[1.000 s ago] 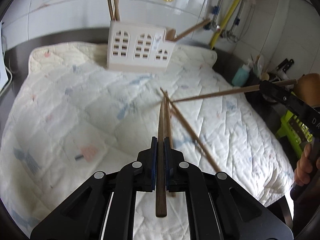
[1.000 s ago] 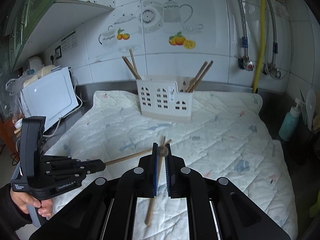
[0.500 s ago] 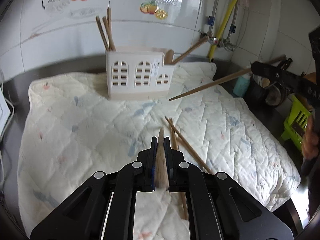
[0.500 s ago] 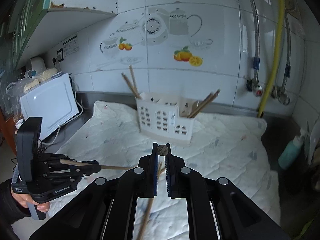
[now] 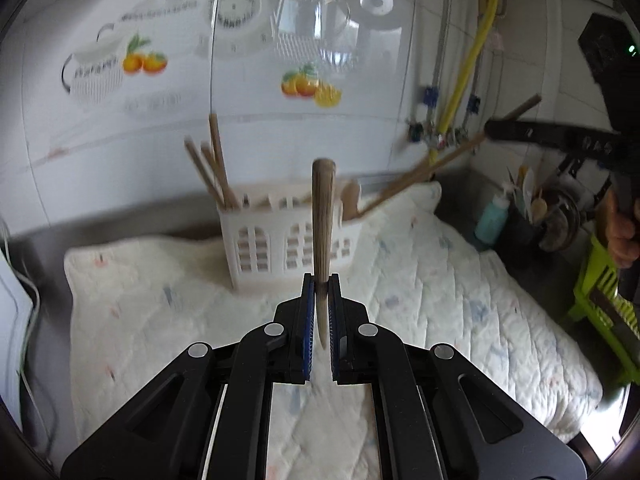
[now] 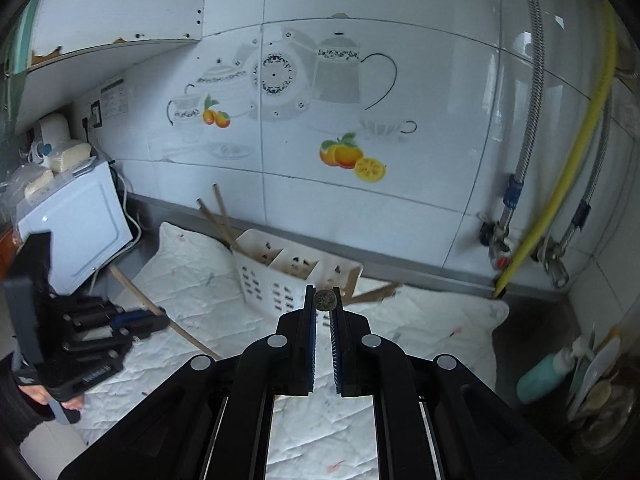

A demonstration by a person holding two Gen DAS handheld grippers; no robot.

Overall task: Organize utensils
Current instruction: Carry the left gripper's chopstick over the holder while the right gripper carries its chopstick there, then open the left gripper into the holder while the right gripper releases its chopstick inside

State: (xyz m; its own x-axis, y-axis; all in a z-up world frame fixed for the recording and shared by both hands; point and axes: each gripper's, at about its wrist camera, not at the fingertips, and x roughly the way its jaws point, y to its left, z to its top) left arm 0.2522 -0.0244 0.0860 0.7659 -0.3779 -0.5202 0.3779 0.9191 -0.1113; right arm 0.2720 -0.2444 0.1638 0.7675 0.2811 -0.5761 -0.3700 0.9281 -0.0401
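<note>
The left gripper [image 5: 319,286] is closed on a wooden chopstick [image 5: 322,216], its blue pads pinching the thin end while the thick end rises upright in front of the camera, over the middle of the white caddy [image 5: 288,240]. Seen from the right wrist, that gripper [image 6: 158,316] sits low at the left with its chopstick [image 6: 132,288] slanting from upper left to lower right across the fingertips. The right gripper [image 6: 324,300] is also closed on a chopstick [image 6: 324,299], seen end-on as a small round butt clamped at the very tips of the fingers. In the left view that gripper [image 5: 494,130] reaches in from the far right and its chopstick [image 5: 436,164] runs down and left, with its low end at the caddy's right compartment; whether the tip is inside cannot be told. The caddy stands at the far side of a quilted cloth [image 5: 440,288], near the tiled wall [image 6: 360,92]. Three chopsticks [image 5: 212,172] lean in its left compartment, and a spoon [image 5: 351,200] stands in the right one. A microwave [image 6: 76,228] is at the left, a yellow hose [image 6: 560,176] and a teal bottle [image 6: 540,376] at the right.
</note>
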